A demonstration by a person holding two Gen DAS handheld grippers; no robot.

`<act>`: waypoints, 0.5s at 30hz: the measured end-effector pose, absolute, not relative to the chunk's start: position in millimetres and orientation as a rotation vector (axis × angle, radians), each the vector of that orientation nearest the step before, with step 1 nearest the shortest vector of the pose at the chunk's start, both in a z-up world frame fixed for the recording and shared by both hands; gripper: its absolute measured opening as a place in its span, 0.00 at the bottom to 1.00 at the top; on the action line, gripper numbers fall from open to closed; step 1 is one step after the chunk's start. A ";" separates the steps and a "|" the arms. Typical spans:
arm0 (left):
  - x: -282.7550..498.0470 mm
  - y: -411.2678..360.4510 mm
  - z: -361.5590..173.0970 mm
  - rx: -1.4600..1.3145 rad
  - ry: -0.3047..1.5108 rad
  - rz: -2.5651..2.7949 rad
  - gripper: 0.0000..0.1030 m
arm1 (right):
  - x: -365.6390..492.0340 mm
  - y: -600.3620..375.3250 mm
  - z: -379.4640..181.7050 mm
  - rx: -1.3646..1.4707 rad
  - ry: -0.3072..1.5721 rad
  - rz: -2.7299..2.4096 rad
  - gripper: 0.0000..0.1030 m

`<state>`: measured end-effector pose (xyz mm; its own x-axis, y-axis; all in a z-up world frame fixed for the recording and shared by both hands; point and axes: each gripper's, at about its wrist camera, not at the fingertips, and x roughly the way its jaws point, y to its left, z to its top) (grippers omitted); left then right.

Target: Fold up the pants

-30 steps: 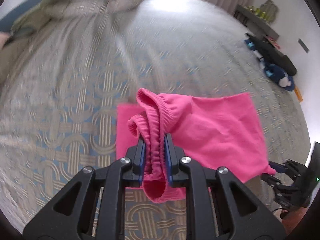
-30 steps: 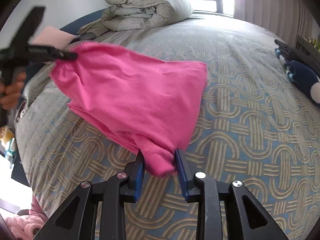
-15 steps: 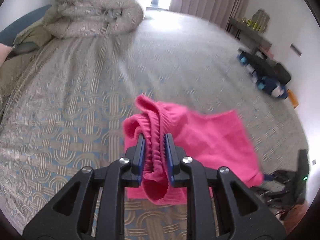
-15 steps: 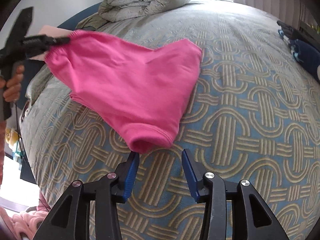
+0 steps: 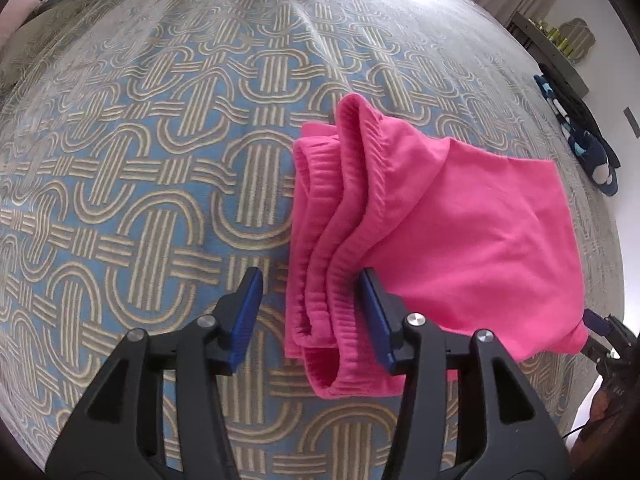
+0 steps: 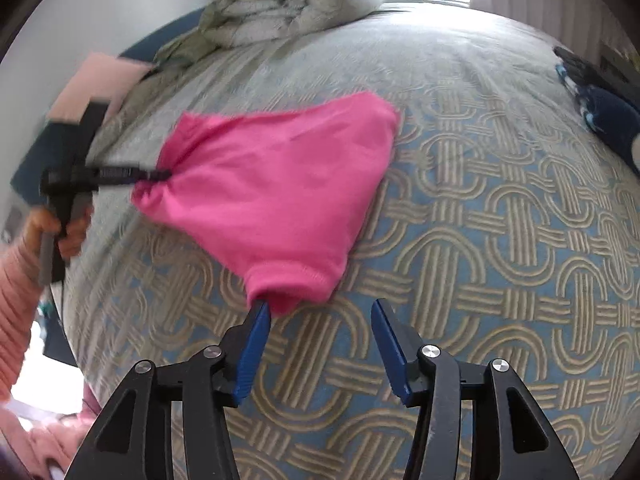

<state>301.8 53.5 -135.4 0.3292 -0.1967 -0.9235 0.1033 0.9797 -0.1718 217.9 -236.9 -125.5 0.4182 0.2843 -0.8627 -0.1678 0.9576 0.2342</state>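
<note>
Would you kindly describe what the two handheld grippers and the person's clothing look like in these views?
Both the left gripper and the right gripper have matte black, triangular cut-out finger frames with round silver screw heads and flat blue pads. Seen from the right wrist, the left one is a black pistol-style handle with a thin cable hanging below. The person's sleeve is a ribbed, salmon-pink knit.

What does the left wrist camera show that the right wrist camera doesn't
Only the left wrist view shows the ribbed waistband bunched in layers between the left gripper's fingers, whose jaws have just been opening. Only the right wrist view shows the folded grey duvet, the person's hand and the hem end by the right gripper. Both show the pink pants on the patterned bedspread.
</note>
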 end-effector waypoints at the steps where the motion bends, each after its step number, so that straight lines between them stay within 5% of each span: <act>1: 304.2 52.1 -134.8 -0.090 1.220 -0.194 0.50 | 222.4 -240.7 -126.7 0.164 1.100 0.268 0.52; 6: 301.6 51.3 -116.8 -0.100 1.182 -0.204 0.50 | 237.0 -245.8 -136.4 0.299 1.128 0.242 0.53; 15: 339.0 45.2 -116.3 -0.082 1.169 -0.177 0.57 | 237.6 -234.1 -140.3 0.145 1.211 0.202 0.59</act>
<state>339.0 45.2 -116.3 0.3795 -0.1806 -0.9074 0.0957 0.9832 -0.1557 237.6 -234.1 -140.3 0.3375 0.2317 -0.9124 -0.0770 0.9728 0.2186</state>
